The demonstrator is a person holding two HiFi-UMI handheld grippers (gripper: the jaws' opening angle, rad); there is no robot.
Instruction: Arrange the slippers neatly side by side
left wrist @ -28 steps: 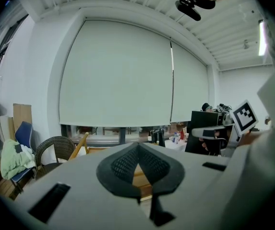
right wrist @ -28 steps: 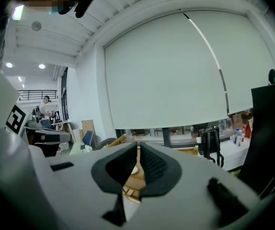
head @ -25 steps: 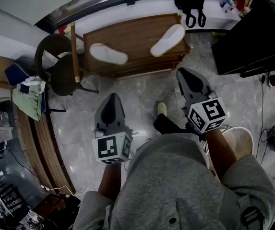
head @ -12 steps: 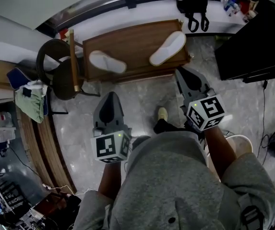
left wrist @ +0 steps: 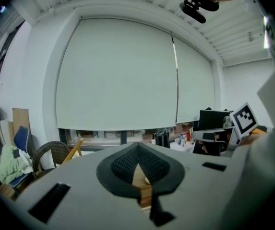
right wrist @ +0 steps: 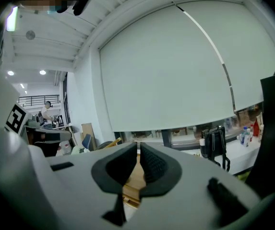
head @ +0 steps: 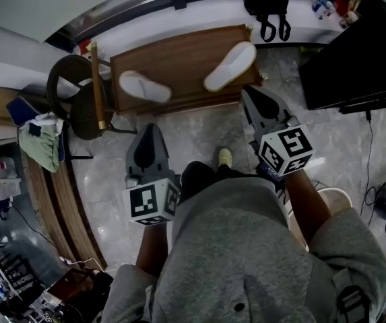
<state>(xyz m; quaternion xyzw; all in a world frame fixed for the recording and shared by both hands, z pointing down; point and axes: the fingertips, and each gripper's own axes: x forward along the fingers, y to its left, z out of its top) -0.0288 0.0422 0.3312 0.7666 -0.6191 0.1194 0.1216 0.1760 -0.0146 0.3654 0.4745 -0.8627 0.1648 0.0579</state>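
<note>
Left slipper (head: 145, 87): on the left half of the table (head: 179, 51), long axis running nearly left to right. Right slipper (head: 230, 66): on the right half of the same table, slanting from near-left to far-right. Well apart, not parallel, no contact between them.

Right gripper (head: 246, 94): tips at the table's near right edge, just near of the right slipper's near end. Fingers (right wrist: 154, 164) together, nothing between. Plainly the closer of the two to its slipper.

Left gripper (head: 150, 129): over the floor, short of the table, with the left slipper straight beyond it on the far side. Jaws pressed together, empty.

Likely next: spread the right jaws, reach a little farther and take the right slipper across its width. Then swing its axis to match the left one's and set it down beside it.
</note>
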